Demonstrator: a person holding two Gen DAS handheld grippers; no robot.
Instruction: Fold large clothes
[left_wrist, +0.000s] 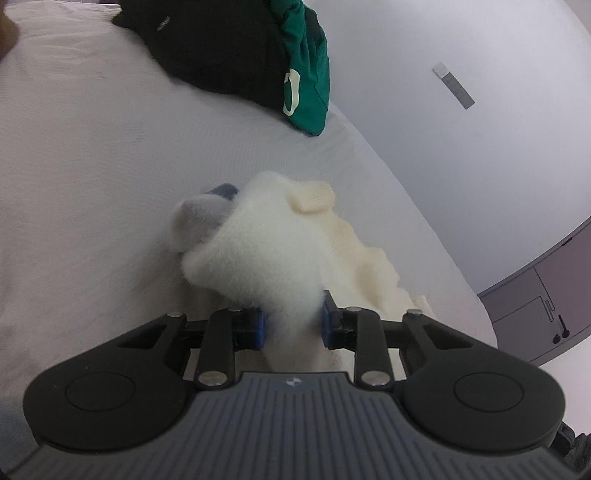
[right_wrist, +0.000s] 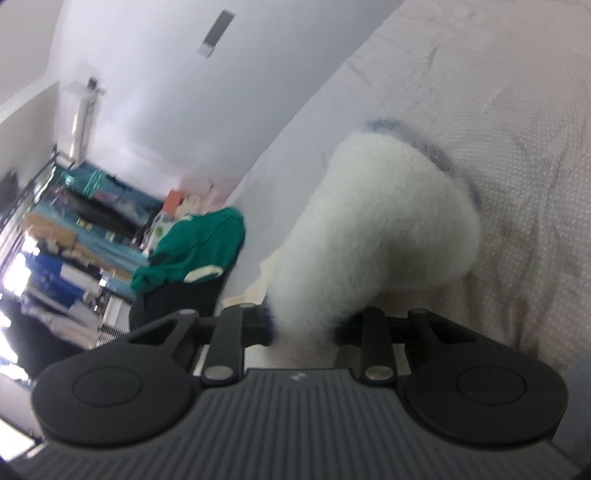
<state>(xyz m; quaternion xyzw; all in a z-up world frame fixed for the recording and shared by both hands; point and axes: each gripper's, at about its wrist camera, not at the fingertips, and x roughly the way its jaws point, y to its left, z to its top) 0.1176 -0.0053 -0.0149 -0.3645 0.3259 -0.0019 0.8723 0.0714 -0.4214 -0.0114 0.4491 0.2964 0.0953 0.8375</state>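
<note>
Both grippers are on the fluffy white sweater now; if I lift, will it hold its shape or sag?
Likely sag: the white sweater already bunches and droops beyond the left gripper. Its fuzzy pile probably grips the pads well. It looks light, bulging softly past the right gripper.

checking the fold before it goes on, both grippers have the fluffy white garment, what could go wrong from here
1. The fluffy white garment bunches between the left gripper and right gripper, so the fold may crease unevenly.
2. It lies near the bed edge and could slide off.
</note>
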